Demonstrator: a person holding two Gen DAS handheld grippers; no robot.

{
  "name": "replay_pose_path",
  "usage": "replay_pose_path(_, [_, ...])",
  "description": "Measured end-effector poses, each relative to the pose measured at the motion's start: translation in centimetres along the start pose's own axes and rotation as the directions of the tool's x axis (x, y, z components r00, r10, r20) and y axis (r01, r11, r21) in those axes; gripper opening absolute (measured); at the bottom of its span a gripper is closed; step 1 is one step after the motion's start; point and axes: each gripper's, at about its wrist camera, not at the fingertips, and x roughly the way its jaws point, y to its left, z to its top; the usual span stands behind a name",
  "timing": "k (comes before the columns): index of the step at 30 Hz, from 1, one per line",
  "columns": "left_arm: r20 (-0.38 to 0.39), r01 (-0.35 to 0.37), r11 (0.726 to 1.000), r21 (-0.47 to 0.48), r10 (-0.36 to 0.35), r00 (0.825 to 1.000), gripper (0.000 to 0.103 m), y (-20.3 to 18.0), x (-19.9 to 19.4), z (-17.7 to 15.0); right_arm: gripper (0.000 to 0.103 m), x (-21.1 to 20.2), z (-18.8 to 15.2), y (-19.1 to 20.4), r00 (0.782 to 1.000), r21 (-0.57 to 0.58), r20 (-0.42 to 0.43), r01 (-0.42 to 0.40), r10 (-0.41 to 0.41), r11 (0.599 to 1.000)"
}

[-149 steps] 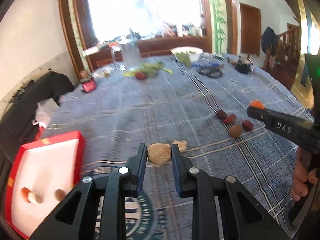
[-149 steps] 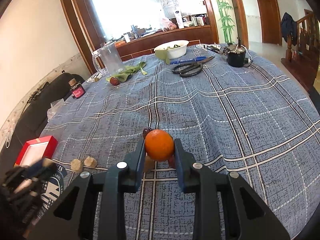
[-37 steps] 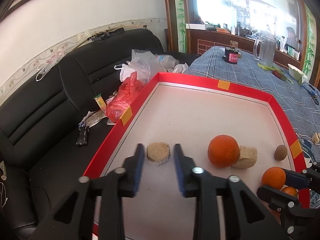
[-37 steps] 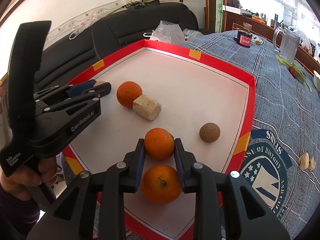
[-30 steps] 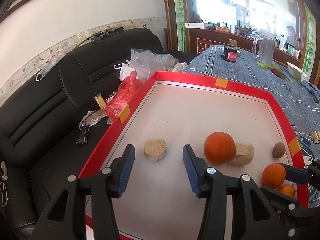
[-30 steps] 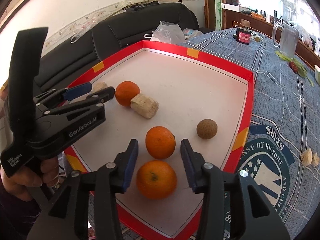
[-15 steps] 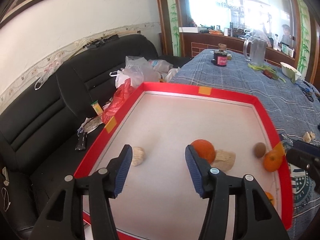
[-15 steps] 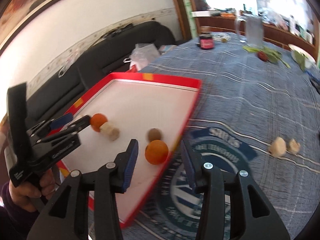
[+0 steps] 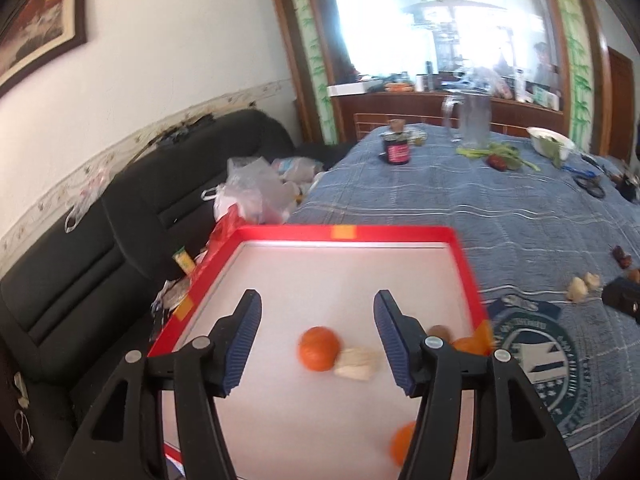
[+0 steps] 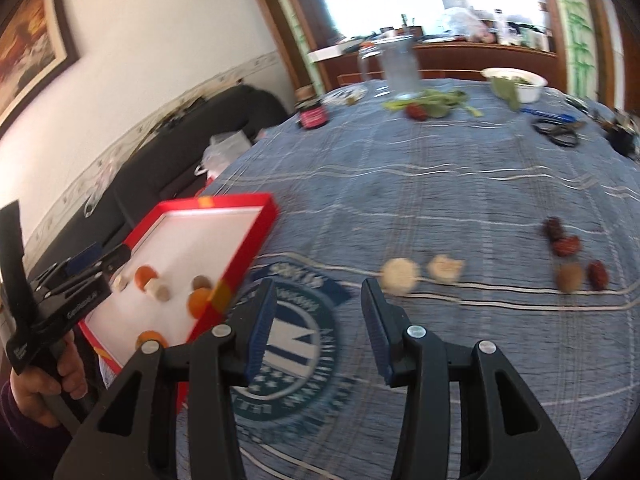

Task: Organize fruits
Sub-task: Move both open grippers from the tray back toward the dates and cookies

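Observation:
A red-rimmed white tray (image 9: 344, 233) holds oranges (image 9: 319, 348), a pale chunk (image 9: 357, 364) and a small brown fruit. My left gripper (image 9: 317, 340) is open and empty above the tray. My right gripper (image 10: 317, 317) is open and empty over the blue tablecloth, right of the tray (image 10: 240, 252). Two pale pieces (image 10: 400, 275) lie on the cloth just beyond it. Dark red fruits (image 10: 563, 240) and a brown one (image 10: 569, 277) lie farther right. The left gripper also shows in the right wrist view (image 10: 104, 258), over the tray's left side.
A black sofa (image 9: 100, 240) with plastic bags (image 9: 252, 192) stands left of the table. At the far end are a glass jug (image 10: 398, 66), a dark jar (image 10: 312, 116), greens (image 10: 432, 104), a white bowl (image 10: 516, 78) and scissors (image 10: 558, 132). A round printed emblem (image 10: 296, 344) lies under my right gripper.
Both grippers opened and let go of their pieces in the tray. Both then pulled back; the right one swung right, out over the tablecloth toward the loose pieces.

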Motion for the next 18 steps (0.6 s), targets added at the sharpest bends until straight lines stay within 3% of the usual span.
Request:
replay_pose_path(7, [0.021, 0.077, 0.993, 0.093, -0.08, 0.997, 0.06, -4.3, -1.7, 0.4, 0.046, -1.9, 0.1, -3.9, 0.998, 0.064, 0.039, 0.048, -0.051, 0.997])
replay_pose_path(18, [0.004, 0.19, 0.954, 0.23, -0.197, 0.98, 0.061, -10.3, -3.7, 0.1, 0.046, -3.3, 2.5, -9.6, 0.984, 0.119, 0.046, 0.168, -0.174, 0.979])
